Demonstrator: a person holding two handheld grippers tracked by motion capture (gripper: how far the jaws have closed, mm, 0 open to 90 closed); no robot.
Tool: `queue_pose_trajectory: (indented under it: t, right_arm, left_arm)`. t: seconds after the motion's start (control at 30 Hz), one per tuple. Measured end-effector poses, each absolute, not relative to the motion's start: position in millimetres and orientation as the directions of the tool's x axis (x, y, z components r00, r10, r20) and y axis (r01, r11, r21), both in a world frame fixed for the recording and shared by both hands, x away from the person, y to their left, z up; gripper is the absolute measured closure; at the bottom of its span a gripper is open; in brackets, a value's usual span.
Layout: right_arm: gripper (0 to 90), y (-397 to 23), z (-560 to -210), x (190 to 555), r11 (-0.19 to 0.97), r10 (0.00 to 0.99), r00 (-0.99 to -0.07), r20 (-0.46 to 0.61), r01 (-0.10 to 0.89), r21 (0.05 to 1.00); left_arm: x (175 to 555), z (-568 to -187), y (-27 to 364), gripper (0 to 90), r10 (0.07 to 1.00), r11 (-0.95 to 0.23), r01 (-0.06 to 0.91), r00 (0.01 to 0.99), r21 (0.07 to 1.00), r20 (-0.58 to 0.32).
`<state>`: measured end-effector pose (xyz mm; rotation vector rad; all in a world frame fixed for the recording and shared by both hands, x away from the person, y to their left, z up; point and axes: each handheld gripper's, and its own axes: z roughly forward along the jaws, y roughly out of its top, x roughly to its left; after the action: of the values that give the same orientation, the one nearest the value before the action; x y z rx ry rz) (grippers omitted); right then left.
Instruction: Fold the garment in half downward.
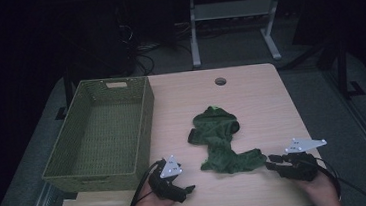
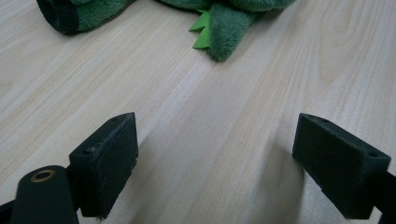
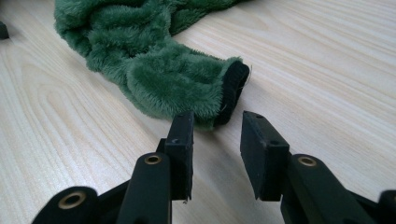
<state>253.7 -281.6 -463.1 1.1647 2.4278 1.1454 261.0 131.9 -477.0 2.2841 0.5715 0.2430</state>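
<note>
Pale wood tabletop (image 1: 250,92), dark room behind. I see green plush garment (image 1: 220,140) lying crumpled mid-tabletop, right of woven green basket (image 1: 101,135). My right gripper (image 3: 215,135) at garment's dark-edged cuff, jaws partly spread, nothing between them. My left gripper (image 2: 215,158) near front edge, jaws spread wide over bare wood, garment well ahead

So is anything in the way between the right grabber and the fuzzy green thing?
Nothing visible. The right gripper sits just short of the green plush garment's black-edged end, jaws slightly apart, with bare table between them.
</note>
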Motion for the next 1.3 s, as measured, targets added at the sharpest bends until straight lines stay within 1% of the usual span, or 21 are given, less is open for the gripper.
queue_pose_trajectory:
  t: [0.1, 0.2, 0.3, 0.37, 0.43, 0.53, 0.83, 1.3]
  right_arm:
    - [63.5, -281, -464, 255, 0.381, 0.733, -0.666, 0.140, 0.572, 0.727]
    - [60.3, -280, -467, 259, 0.380, 0.730, -0.666, 0.154, 0.582, 0.719]
    - [60.9, -280, -470, 263, 0.374, 0.725, -0.667, 0.171, 0.590, 0.715]
    - [67.9, -280, -471, 265, 0.374, 0.720, -0.670, 0.179, 0.592, 0.714]
    - [78.8, -280, -471, 265, 0.379, 0.715, -0.675, 0.182, 0.594, 0.710]
    - [83.6, -281, -469, 265, 0.376, 0.710, -0.678, 0.189, 0.593, 0.712]
    - [84.6, -283, -453, 262, 0.376, 0.695, -0.703, 0.150, 0.533, 0.758]
    - [84.9, -259, -427, 261, 0.408, 0.618, -0.781, 0.090, 0.416, 0.812]
  left_arm:
    - [261, -477, 132, 13.6, 0.470, -0.615, 0.327, 0.883, 0.718, 0.001]
    - [261, -477, 132, 13.6, 0.470, -0.615, 0.327, 0.882, 0.718, 0.001]
    - [261, -477, 132, 13.6, 0.470, -0.615, 0.327, 0.883, 0.717, 0.001]
    - [261, -477, 132, 13.6, 0.470, -0.615, 0.326, 0.883, 0.717, 0.001]
    - [261, -477, 132, 13.5, 0.470, -0.615, 0.327, 0.883, 0.717, 0.001]
    - [262, -477, 132, 13.6, 0.469, -0.616, 0.326, 0.883, 0.717, 0.001]
    - [262, -477, 132, 13.6, 0.468, -0.616, 0.326, 0.884, 0.717, 0.000]
    - [262, -477, 131, 13.6, 0.467, -0.616, 0.325, 0.884, 0.717, 0.000]
